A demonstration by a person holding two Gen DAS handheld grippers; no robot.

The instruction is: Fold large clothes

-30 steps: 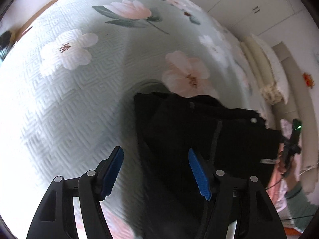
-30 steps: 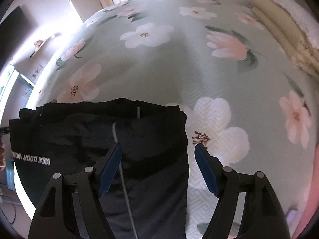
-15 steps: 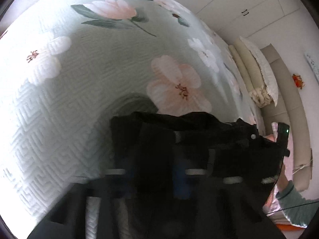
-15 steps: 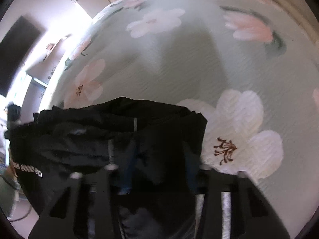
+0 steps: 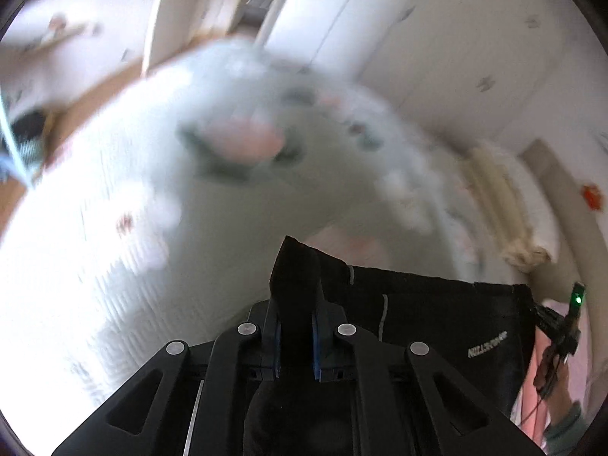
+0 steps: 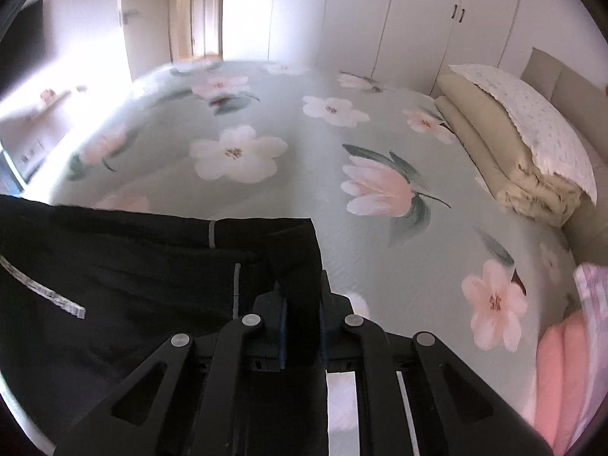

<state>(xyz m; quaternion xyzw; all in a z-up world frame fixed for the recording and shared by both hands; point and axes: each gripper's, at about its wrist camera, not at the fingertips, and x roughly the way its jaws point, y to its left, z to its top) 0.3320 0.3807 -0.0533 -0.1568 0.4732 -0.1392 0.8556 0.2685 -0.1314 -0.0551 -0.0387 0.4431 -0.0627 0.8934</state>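
The left tongs (image 5: 295, 336) are pinched tight on a bunched corner of the black garment (image 5: 437, 319), which sticks up between the blue pads and stretches away to the right. The right tongs (image 6: 302, 326) are likewise clamped on the garment's opposite corner, the cloth spreading off to the left. The garment hangs over the floral bed (image 6: 311, 152), stretched between both tongs.

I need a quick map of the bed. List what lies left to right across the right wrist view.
Black garment → right tongs pinching its right edge → pink tulip print on the bedspread → folded beige quilt → white patterned pillow on top of it.
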